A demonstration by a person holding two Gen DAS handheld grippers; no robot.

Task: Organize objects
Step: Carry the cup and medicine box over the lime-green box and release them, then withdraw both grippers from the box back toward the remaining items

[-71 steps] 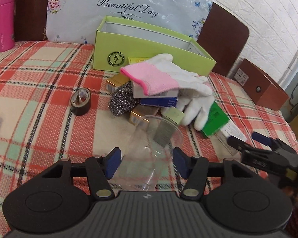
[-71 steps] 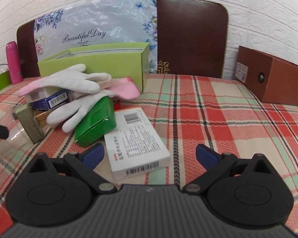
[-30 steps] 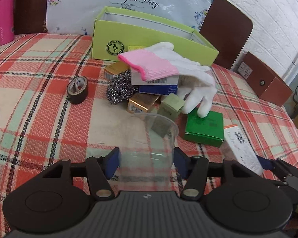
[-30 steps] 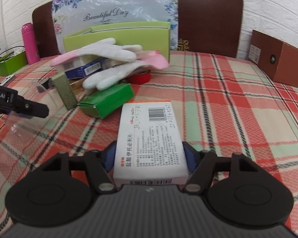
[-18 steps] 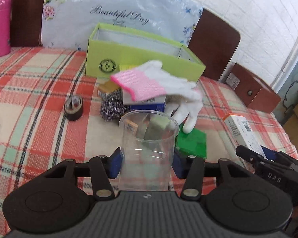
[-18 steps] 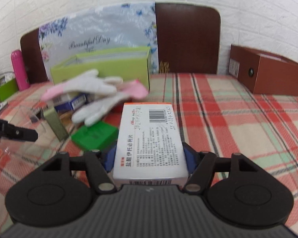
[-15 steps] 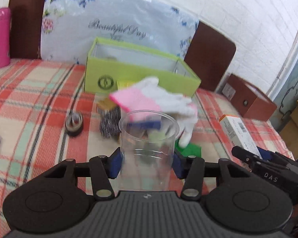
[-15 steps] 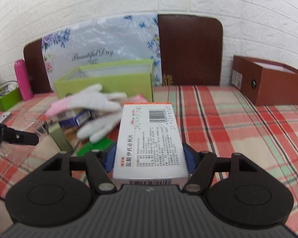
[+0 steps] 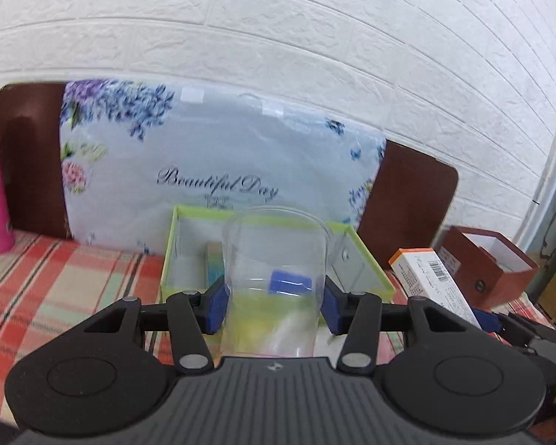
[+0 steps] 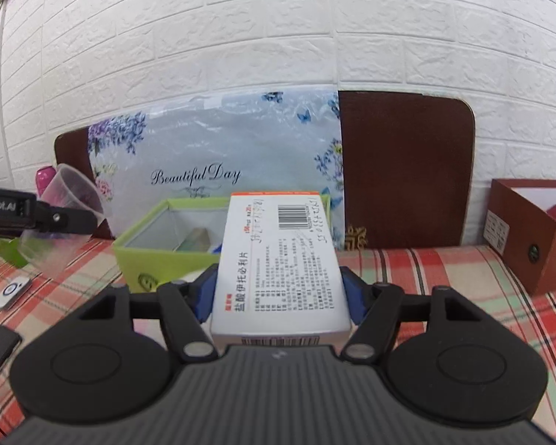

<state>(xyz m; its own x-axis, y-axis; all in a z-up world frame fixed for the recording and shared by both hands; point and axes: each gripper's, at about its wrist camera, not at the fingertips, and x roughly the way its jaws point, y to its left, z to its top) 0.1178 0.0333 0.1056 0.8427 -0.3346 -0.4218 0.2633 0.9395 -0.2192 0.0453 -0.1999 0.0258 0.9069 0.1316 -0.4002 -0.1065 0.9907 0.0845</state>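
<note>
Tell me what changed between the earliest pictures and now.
The right gripper, open over the table before, has clamped the white medicine box and lifted it. The left gripper has raised the clear plastic cup off the table. Both now face the green box. The green box stayed put.

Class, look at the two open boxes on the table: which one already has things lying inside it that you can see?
The lime-green box, in front of the floral "Beautiful Day" bag, shows items inside. The brown box at the right edge shows no clear contents.
</note>
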